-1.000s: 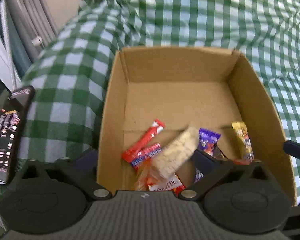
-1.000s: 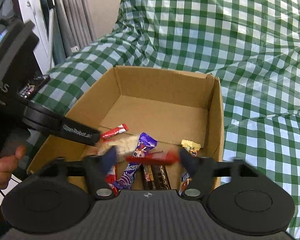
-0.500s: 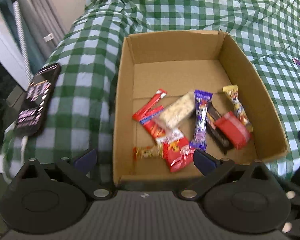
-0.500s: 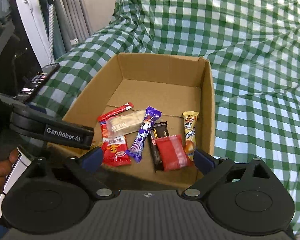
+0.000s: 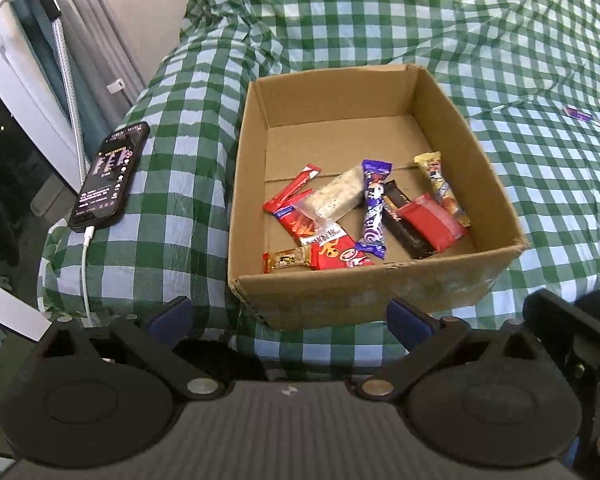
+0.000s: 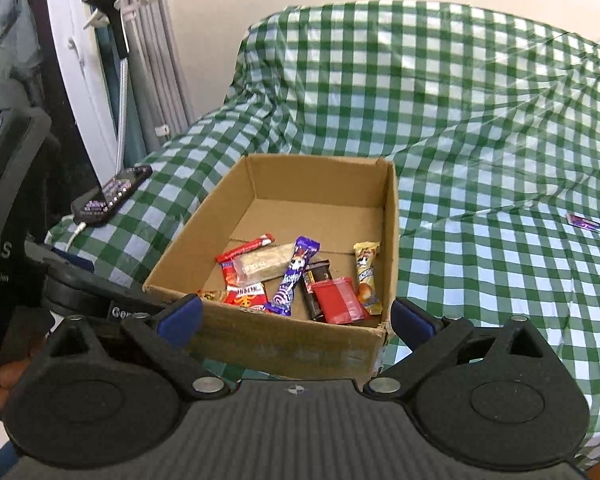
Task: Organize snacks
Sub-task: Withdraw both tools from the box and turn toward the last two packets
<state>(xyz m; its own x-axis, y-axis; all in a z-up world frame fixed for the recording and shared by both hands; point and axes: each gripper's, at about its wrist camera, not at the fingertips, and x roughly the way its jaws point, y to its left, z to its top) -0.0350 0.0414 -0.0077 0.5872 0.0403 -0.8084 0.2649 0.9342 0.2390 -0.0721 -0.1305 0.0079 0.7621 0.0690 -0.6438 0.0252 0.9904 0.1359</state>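
Note:
An open cardboard box [image 5: 496, 192] [image 6: 392, 240] sits on the green checked cloth. Several wrapped snacks lie in its near half: a purple bar [image 5: 374, 208] [image 6: 296, 276], a flat red pack [image 5: 432, 222] [image 6: 340, 300], a yellow bar [image 5: 440, 188] [image 6: 366, 272], a pale cereal bar [image 5: 336, 198] [image 6: 266, 264], and red packs [image 5: 332, 252]. My left gripper [image 5: 288, 318] is open and empty, just short of the box's near wall. My right gripper [image 6: 296, 316] is open and empty, also just in front of that wall.
A black phone [image 5: 110, 176] [image 6: 112, 194] on a white cable lies on the cloth left of the box. A small purple wrapper [image 5: 578, 114] [image 6: 586, 222] lies on the cloth far right. A curtain and window frame [image 6: 100, 80] stand at the left.
Both grippers have pulled back and up out of the box. The right gripper let go of the red pack, which now lies in the box. Both are open.

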